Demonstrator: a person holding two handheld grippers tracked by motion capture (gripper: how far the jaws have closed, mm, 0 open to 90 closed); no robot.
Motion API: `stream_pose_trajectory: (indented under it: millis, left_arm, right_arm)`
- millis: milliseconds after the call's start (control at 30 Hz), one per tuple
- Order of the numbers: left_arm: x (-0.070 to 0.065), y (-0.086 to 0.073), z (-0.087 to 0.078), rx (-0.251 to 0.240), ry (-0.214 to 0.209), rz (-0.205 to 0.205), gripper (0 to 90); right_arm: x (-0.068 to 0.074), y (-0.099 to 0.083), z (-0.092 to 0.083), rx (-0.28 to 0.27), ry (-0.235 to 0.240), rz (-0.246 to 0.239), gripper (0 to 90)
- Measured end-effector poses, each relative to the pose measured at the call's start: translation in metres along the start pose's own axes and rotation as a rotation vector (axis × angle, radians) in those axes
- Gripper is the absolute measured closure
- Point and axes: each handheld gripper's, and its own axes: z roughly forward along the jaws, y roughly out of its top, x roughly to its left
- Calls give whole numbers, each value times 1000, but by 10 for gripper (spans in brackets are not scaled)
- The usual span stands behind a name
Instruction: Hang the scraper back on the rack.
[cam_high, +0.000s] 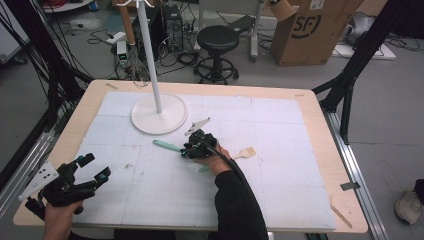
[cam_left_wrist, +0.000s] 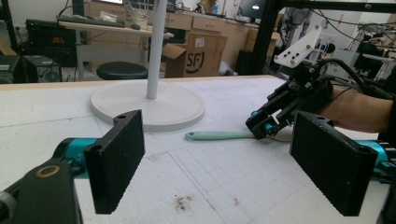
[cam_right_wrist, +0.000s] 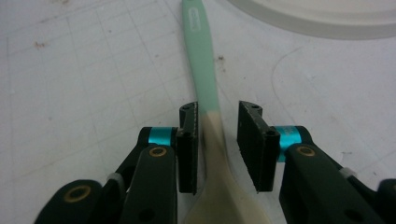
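Right gripper (cam_right_wrist: 217, 140): fingers (cam_right_wrist: 188, 147) narrowed around the neck of a spatula (cam_right_wrist: 201, 70), one pad on each side. The pad at 9 o'clock sits against the handle edge; a slim gap shows on the 3 o'clock side, so no full clamp is evident. In the high view this gripper (cam_high: 192, 149) lies near the middle of the surface (cam_high: 320, 130), fingers pointing toward 10 o'clock, with the person's dark sleeve trailing back toward 6 o'clock.

Spatula: mint-green handle with a pale cream blade end, lying flat on the white gridded mat. In the high view the handle (cam_high: 167, 145) runs out from the right gripper toward 10 o'clock, its tip just short of the lamp base.

Left gripper (cam_left_wrist: 219, 161): fingers (cam_left_wrist: 116, 158) wide apart, nothing between them, held above the mat. In the high view it (cam_high: 90, 172) sits at the 8 o'clock corner of the surface, well apart from the spatula.

Lamp base (cam_high: 159, 114): white round disc with an upright white pole, at 11 o'clock from the right gripper.

Wooden spatula (cam_high: 245, 153): small, pale, lying just beside the right hand at 3 o'clock.

Stool (cam_high: 217, 40): black, on the floor beyond the 12 o'clock edge.

Cardboard box (cam_high: 307, 30): on the floor at 1 o'clock.
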Motion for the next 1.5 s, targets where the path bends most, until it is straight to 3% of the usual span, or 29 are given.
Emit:
stream_pose_trajectory:
  millis: [100,167,367,867,1033,1133,1400,1500]
  left_arm:
    - [0,-1,0,2,-2,-1,186]
    - [0,-1,0,5,-2,-2,186]
    - [-2,-2,2,16,-10,-5,191]
    - [-10,21,8,-15,-6,-35,167]
    - [-20,36,23,9,-60,-30,186]
    - [-29,44,35,18,-110,-47,218]
    - [-61,60,75,57,-211,-56,238]
    - [-71,63,88,66,-249,-83,252]
  right_arm:
    - [0,0,0,7,12,-22,794]
    - [1,1,0,9,3,-36,803]
    - [1,1,-4,2,26,4,811]
    - [20,9,-61,-210,39,-11,811]
    - [29,-5,-81,-268,33,-18,810]
    - [34,-16,-93,-307,34,-13,810]
    - [42,-43,-128,-426,54,6,810]
    - [45,-50,-138,-475,61,11,810]
